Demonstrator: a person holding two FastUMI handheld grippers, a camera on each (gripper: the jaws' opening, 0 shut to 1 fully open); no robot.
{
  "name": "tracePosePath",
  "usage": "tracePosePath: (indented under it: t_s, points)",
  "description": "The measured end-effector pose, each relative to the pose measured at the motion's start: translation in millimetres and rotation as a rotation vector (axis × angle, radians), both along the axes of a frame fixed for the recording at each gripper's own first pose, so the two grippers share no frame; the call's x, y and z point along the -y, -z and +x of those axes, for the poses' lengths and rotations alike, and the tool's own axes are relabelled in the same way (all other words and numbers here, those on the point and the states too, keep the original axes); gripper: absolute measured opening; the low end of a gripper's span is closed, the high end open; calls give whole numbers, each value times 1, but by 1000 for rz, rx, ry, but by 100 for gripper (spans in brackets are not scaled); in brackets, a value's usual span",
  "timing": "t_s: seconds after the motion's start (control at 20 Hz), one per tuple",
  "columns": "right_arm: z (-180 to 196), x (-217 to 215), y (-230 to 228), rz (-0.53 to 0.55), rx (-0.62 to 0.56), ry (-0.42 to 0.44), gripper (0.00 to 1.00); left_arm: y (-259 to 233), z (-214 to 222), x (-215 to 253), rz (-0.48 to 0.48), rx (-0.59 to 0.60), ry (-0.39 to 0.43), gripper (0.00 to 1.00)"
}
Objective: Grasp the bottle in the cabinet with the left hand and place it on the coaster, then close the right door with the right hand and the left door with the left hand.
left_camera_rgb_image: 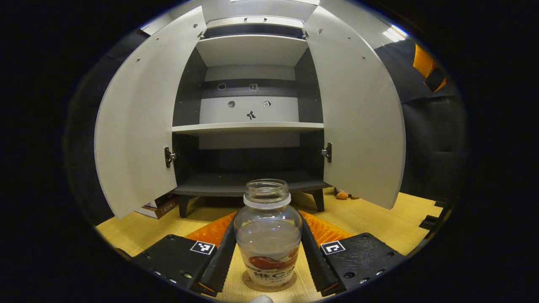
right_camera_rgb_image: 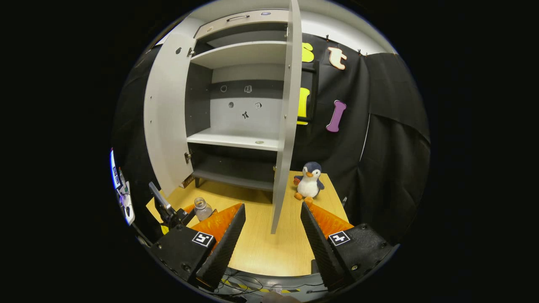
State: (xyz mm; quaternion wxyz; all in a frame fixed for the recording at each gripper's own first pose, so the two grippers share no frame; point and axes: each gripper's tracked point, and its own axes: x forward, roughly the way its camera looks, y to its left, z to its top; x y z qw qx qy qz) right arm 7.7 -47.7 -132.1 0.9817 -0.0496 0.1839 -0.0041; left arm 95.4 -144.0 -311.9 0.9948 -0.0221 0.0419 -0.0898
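Left gripper view: left gripper (left_camera_rgb_image: 268, 252) fingers flank uncapped clear bottle (left_camera_rgb_image: 268, 233), both touching its sides; bottle upright on round coaster (left_camera_rgb_image: 269, 285) on wooden table (left_camera_rgb_image: 379, 223). Ahead, grey cabinet (left_camera_rgb_image: 248, 126), left door (left_camera_rgb_image: 139, 126) and right door (left_camera_rgb_image: 358, 122) both swung wide, shelves bare. Right gripper view: right gripper (right_camera_rgb_image: 269, 235) open, holding nothing, right door edge (right_camera_rgb_image: 286, 126) straight ahead between fingers. Beyond, right of door, plush penguin (right_camera_rgb_image: 310, 180) on table.
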Motion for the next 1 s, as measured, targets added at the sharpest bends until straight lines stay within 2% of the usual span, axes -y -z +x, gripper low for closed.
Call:
tracePosePath:
  t_s: [0.05, 0.1, 0.15, 0.25, 0.55, 0.6, 0.7, 1.0]
  points:
    - [0, 0, 1, 0, -4, 0, 82, 4, 0, 0, -17, -5, 2, 76]
    - [0, 1, 2, -4, -5, -1, 82, 5, 0, 1, -27, -6, 2, 80]
    - [0, 2, 3, -11, -5, 0, 82, 7, 1, 1, -24, -3, 8, 76]
    - [0, 4, 7, -21, -18, 1, 82, 11, 3, -1, -16, -1, 4, 76]
    - [2, 4, 8, -22, -23, -3, 82, 24, 2, -1, -6, -28, 15, 82]
    - [2, 3, 9, -24, -25, -5, 82, 24, 2, -2, -7, -29, 11, 90]
    - [1, 2, 12, -20, -31, -5, 82, 16, 2, -1, 2, -20, 10, 96]
    - [-2, 0, -2, -4, 5, -2, 82, -32, 13, -4, 22, 46, 0, 96]
